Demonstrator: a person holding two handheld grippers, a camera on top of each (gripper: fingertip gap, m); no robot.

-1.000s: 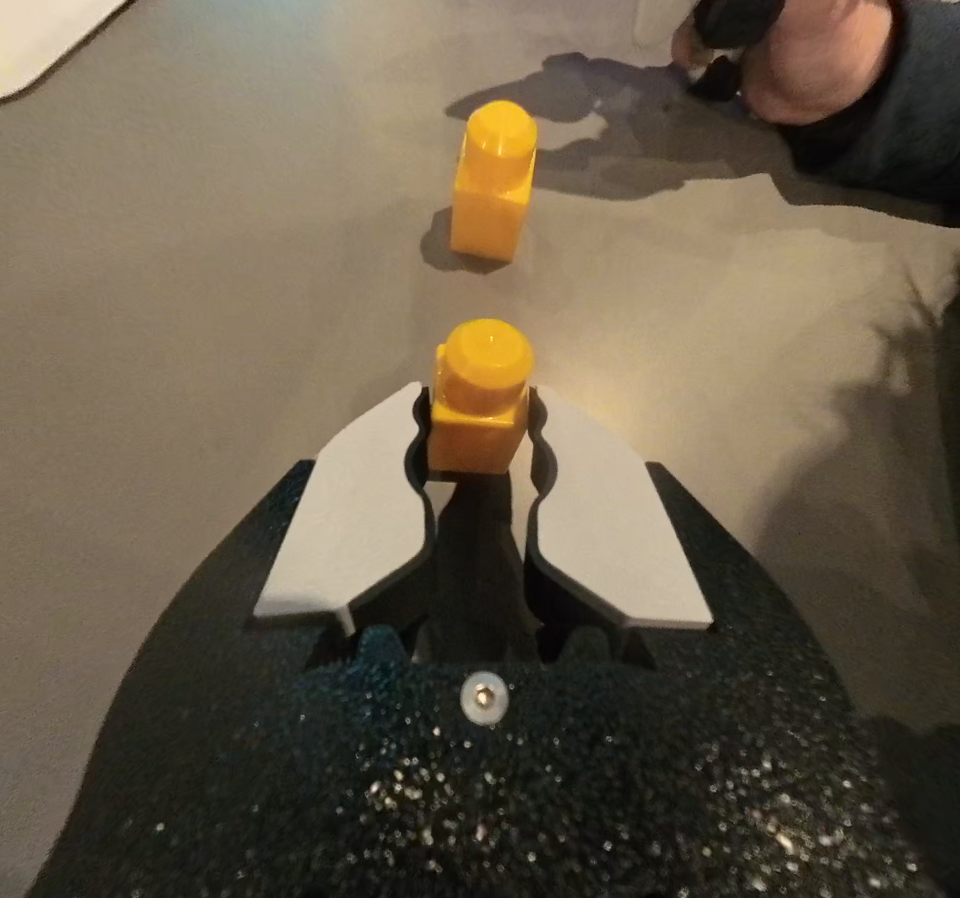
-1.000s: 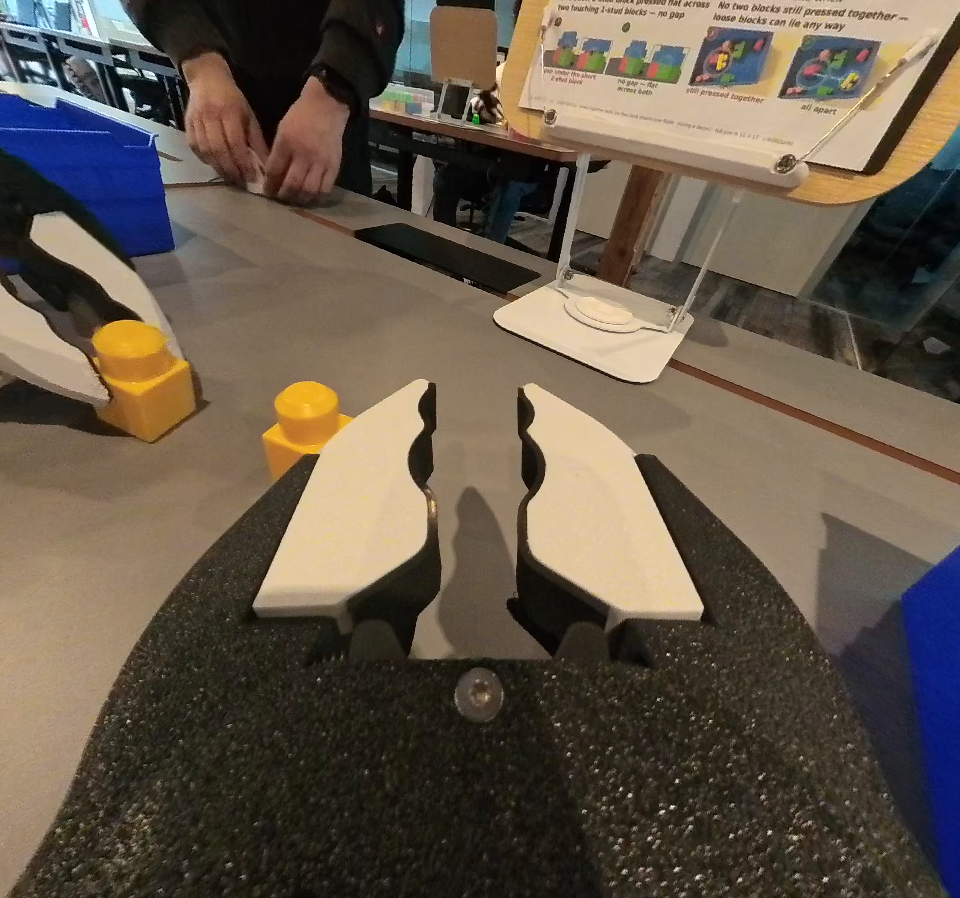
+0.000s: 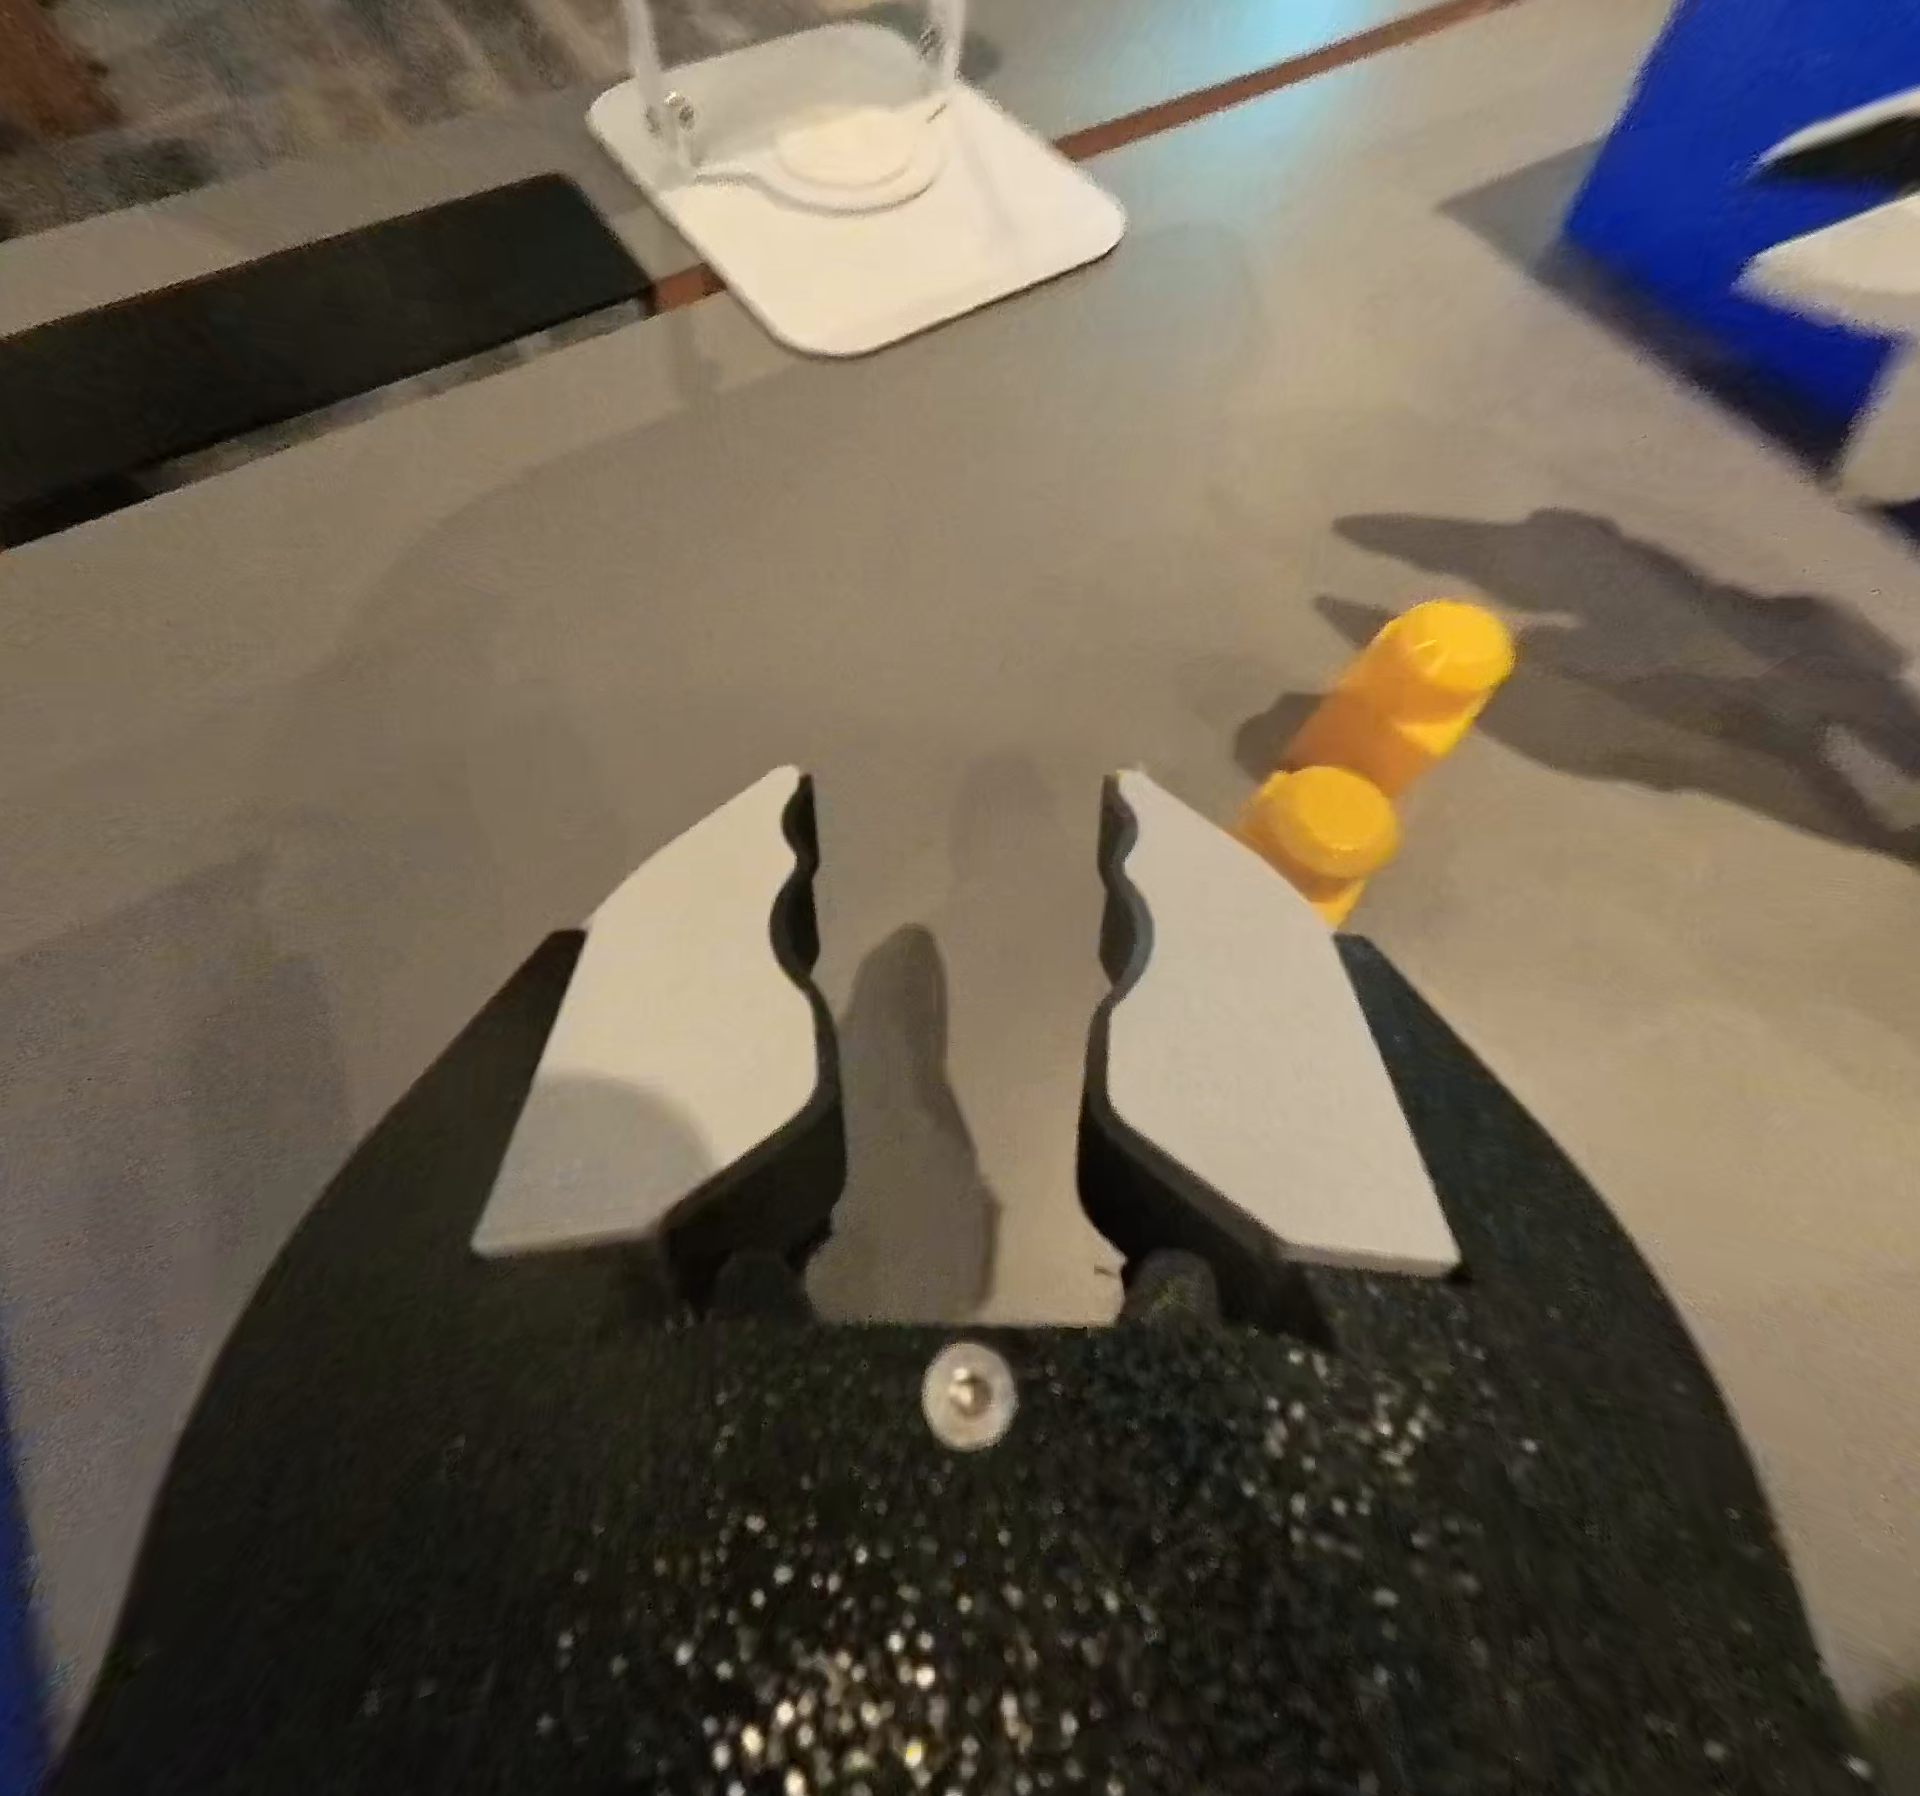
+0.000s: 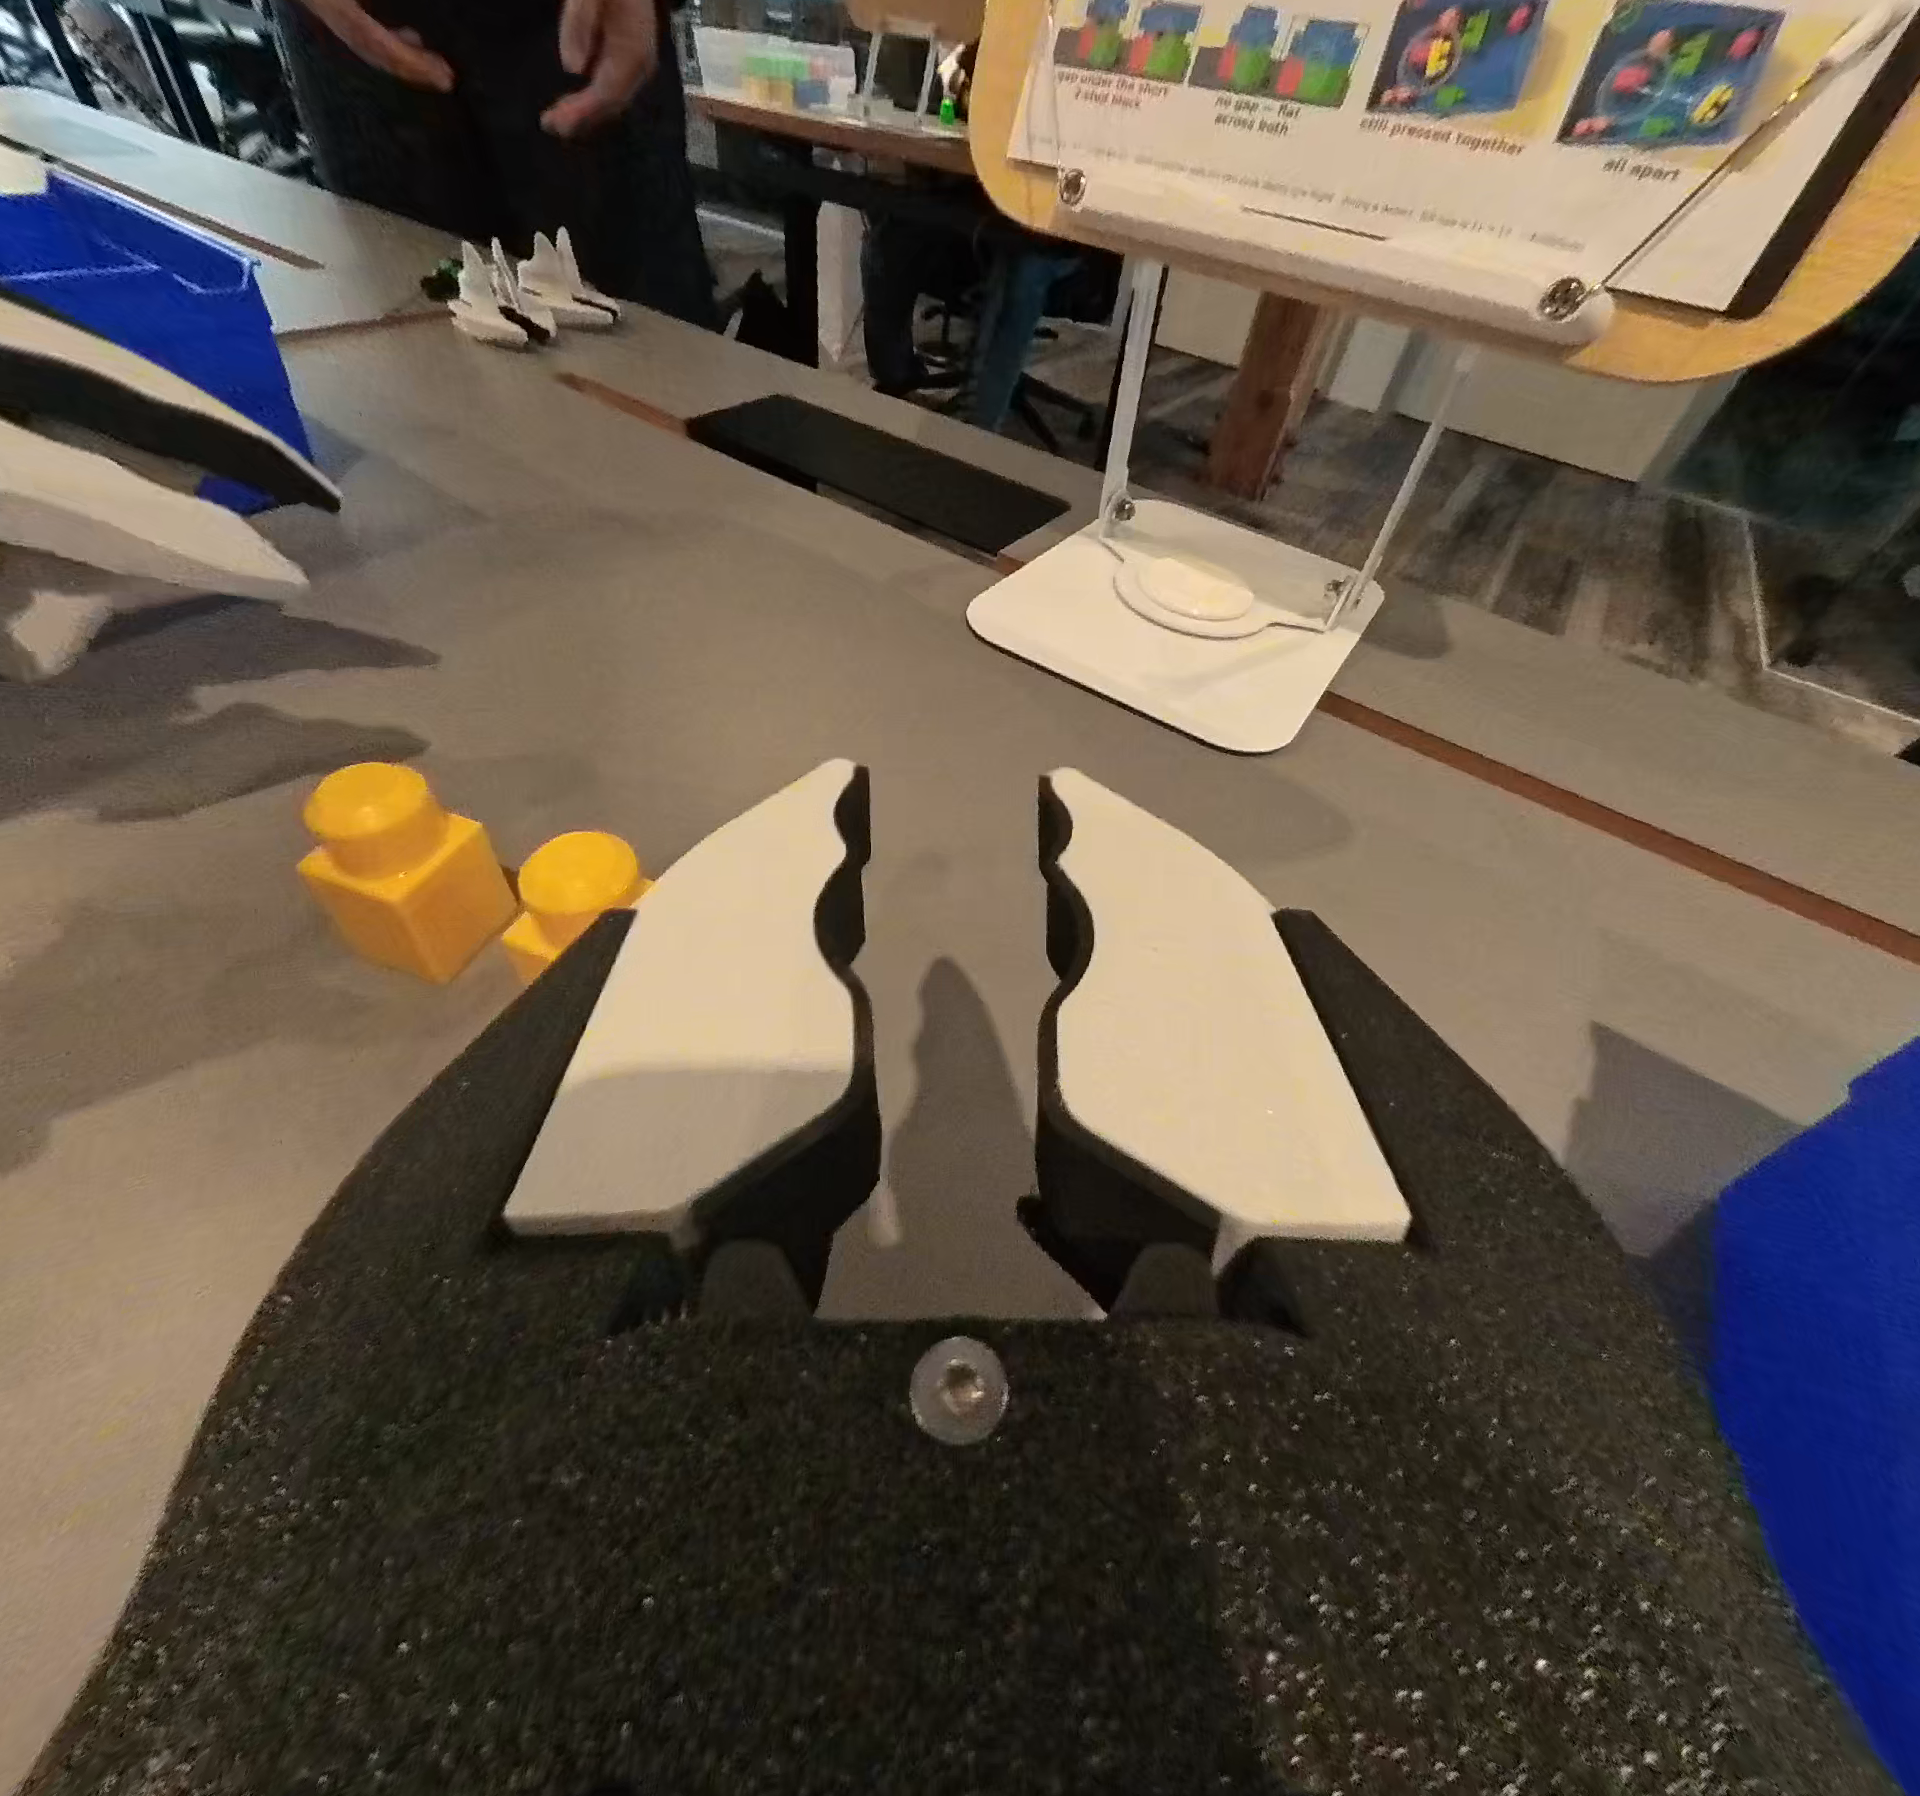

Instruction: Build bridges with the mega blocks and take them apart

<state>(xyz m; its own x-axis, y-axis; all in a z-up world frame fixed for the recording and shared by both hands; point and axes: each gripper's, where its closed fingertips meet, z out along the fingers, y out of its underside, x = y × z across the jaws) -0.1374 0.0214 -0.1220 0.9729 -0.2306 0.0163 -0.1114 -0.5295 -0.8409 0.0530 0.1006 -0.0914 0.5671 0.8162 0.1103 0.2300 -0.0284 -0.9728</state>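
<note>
Two yellow one-stud blocks stand side by side on the grey table. In the left wrist view the near block (image 3: 1322, 834) and the far block (image 3: 1403, 697) sit just right of my left gripper (image 3: 956, 790), which is open and empty. In the right wrist view the two blocks (image 4: 400, 873) (image 4: 574, 889) stand upright, close together, left of my right gripper (image 4: 951, 780), which is open and empty. The nearer one is partly hidden behind the right gripper's left finger. The left gripper (image 4: 301, 541) shows raised at the left edge.
A white stand base (image 4: 1174, 640) holding an instruction board (image 4: 1434, 84) stands at the back. Blue bins sit at the far left (image 4: 135, 312) and near right (image 4: 1829, 1383). A black inset panel (image 4: 883, 473) lies in the table. A person (image 4: 499, 32) stands behind the table. From my left tips it is roughly 5 cm to the near block (image 3: 1322, 834); from my right, 15 cm.
My left gripper let go of the yellow block, opened, and drew away up and to the left. That block now stands next to the other one. The right gripper barely moved.
</note>
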